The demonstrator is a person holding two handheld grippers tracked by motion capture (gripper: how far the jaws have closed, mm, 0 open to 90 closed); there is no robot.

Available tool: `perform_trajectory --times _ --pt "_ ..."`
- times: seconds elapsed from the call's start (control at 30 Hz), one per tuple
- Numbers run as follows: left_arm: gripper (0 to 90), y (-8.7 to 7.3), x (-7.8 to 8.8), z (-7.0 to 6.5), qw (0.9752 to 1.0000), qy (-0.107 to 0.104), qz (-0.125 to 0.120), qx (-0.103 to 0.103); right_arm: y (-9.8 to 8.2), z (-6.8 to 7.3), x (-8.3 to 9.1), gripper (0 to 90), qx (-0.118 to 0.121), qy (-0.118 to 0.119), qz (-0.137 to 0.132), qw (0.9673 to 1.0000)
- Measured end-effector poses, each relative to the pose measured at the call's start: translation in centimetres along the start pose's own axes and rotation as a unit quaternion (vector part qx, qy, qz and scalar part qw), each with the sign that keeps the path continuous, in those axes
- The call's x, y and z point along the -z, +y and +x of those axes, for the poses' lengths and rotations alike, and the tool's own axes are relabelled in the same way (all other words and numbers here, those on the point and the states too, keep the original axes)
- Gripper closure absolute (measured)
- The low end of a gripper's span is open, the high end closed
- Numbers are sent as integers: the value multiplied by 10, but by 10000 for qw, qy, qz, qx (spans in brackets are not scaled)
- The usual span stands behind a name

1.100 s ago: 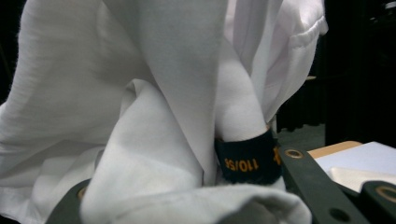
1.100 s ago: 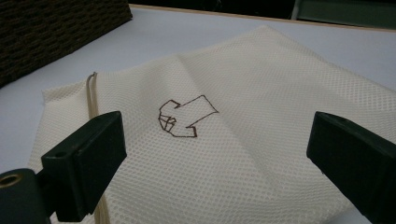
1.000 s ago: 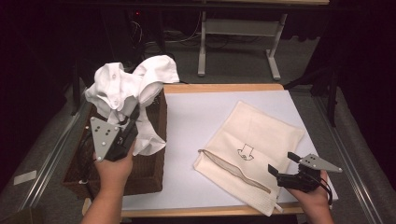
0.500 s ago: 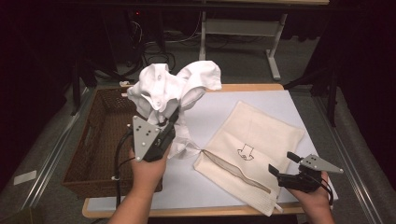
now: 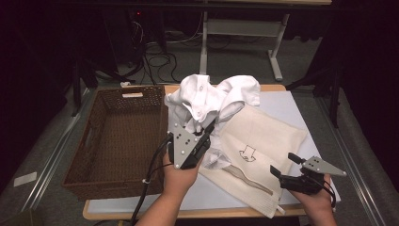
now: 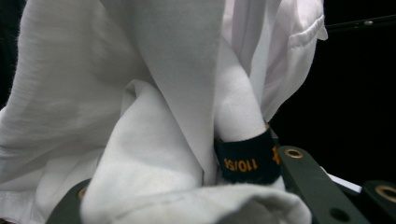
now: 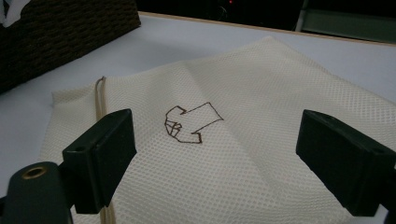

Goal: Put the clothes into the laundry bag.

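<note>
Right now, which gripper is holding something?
The left gripper: its fingers pinch the white shirt. The right gripper hangs open above the mesh bag, holding nothing.

White fabric of a bunched garment (image 6: 154, 93) took up most of the left gripper view, its folds hanging in front of a black background on the right. A black label (image 6: 245, 158) with orange "110/SI" print, read upside down, sat among the folds low in the middle. The left claw (image 6: 187, 205) was clamped on the cloth, its dark jaws rising at lower left and lower right with fabric bulging between and over them.
</note>
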State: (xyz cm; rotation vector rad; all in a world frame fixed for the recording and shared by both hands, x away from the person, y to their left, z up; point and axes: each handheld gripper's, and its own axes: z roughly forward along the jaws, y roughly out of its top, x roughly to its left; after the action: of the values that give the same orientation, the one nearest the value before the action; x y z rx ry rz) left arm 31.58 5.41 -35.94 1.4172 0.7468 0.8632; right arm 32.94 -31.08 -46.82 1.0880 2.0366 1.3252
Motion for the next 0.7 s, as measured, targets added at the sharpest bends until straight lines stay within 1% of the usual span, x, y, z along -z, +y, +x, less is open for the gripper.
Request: perform_trajectory --times 0.13,0.2,0.23,0.27,0.3,0.33,0.37,0.4,0.43,0.47,0.5,0.53,0.6,0.67,0.7 --pt "726 -4 -1 -4 9999 -81 10 78 0 0 -1 145 4 34 6 10000" --pt "727 -6 -1 -5 9998 -176 26 88 0 0 -1 146 27 46 1 10000" --pt "727 -8 0 -6 9998 -208 47 50 0 1 -1 147 7 39 6 10000" --pt "727 -10 0 -6 9998 -198 27 -39 0 1 -1 147 32 39 -4 10000" --pt "727 -13 2 -7 9997 -217 59 -26 0 1 -1 147 31 37 -4 10000" --pt "727 -17 3 -7 9997 -225 102 -29 0 1 -1 147 24 33 -4 10000" --pt "727 -21 4 -10 9994 -262 219 11 0 1 -1 148 30 34 -4 10000" --pt "727 -27 4 -11 9992 -247 292 -76 -1 1 -1 147 20 30 4 10000" --pt "727 -32 5 -11 9990 -242 364 -108 -1 0 -2 147 30 31 12 10000" --pt "727 -36 7 -12 9988 -257 398 -102 -1 0 -2 147 43 24 19 10000" --pt "726 -43 10 -13 9985 -280 469 -28 -1 1 -2 147 36 22 31 10000" --pt "727 -47 12 -14 9983 -290 498 -4 -1 1 -2 148 46 9 29 10000" --pt "726 -53 16 -14 9979 -316 573 33 -1 1 -2 149 58 8 23 10000" --pt "726 -60 21 -14 9968 -349 720 5 -1 1 -2 150 54 23 30 10000" --pt "726 -63 25 -14 9964 -378 757 32 -1 1 -2 150 52 31 41 10000"
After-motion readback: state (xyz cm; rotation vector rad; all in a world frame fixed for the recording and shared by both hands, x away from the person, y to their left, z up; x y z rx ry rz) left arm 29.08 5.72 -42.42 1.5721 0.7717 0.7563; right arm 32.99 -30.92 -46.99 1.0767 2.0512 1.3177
